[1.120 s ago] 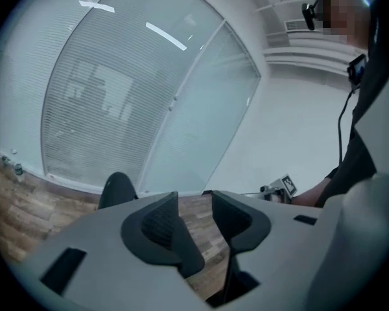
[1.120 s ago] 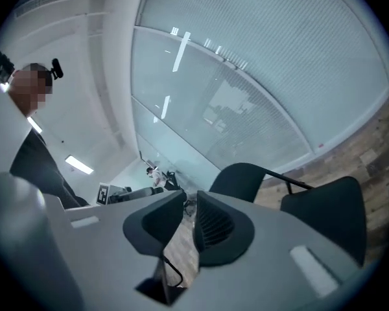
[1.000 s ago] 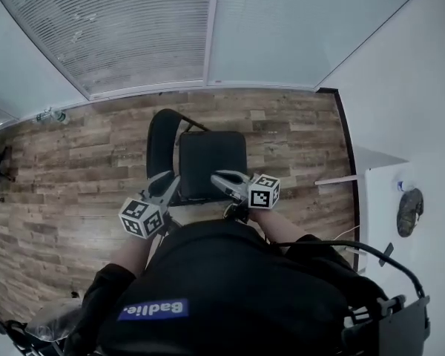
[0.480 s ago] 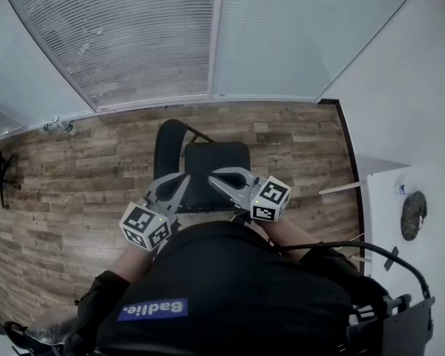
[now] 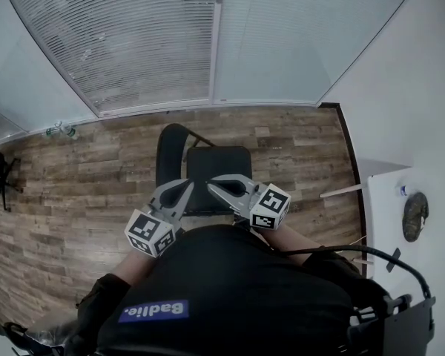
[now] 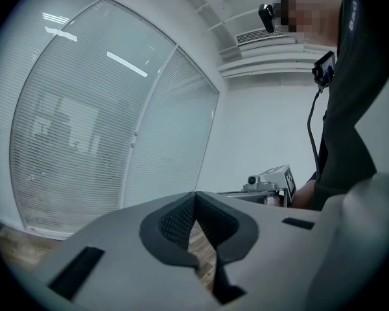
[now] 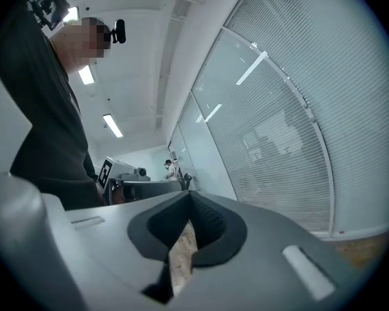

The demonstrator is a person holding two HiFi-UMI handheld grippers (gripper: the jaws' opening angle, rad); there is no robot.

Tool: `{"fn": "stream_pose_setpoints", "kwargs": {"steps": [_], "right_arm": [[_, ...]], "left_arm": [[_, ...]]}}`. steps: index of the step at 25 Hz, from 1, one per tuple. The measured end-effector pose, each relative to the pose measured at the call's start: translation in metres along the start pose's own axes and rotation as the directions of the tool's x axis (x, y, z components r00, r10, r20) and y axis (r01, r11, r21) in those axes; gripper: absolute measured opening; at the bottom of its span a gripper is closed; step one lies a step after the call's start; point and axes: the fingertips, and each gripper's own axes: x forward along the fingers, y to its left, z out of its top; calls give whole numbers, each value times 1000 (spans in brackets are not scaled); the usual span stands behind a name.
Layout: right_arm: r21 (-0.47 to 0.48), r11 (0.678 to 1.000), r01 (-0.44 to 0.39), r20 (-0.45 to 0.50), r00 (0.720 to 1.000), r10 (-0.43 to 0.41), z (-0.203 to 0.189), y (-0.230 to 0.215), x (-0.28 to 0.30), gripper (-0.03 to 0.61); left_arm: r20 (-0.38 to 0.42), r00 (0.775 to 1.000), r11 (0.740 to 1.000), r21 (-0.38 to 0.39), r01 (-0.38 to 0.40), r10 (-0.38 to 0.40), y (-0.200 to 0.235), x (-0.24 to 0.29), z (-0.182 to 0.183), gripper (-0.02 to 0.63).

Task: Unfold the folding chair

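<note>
One folding chair (image 5: 215,170) is in sight. There are two grippers, the left gripper (image 5: 186,185) and the right gripper (image 5: 212,182), each with two fingers (image 5: 170,196) and one marker cube (image 5: 150,233), making four fingers and two cubes in all. One white bench (image 5: 434,191) at the right edge bears one dark round thing (image 5: 413,213).

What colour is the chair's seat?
The seat is black; the head view shows it best.
</note>
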Motion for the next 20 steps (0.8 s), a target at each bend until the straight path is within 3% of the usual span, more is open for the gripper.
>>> {"fn": "stream_pose_setpoints", "kwargs": {"steps": [20], "right_arm": [[39,999,-1,-25,1000,2,-16,-6,-1,2]], "left_arm": [[-28,1000,1000,-7,4,-4,0,7,-15,5]]}}
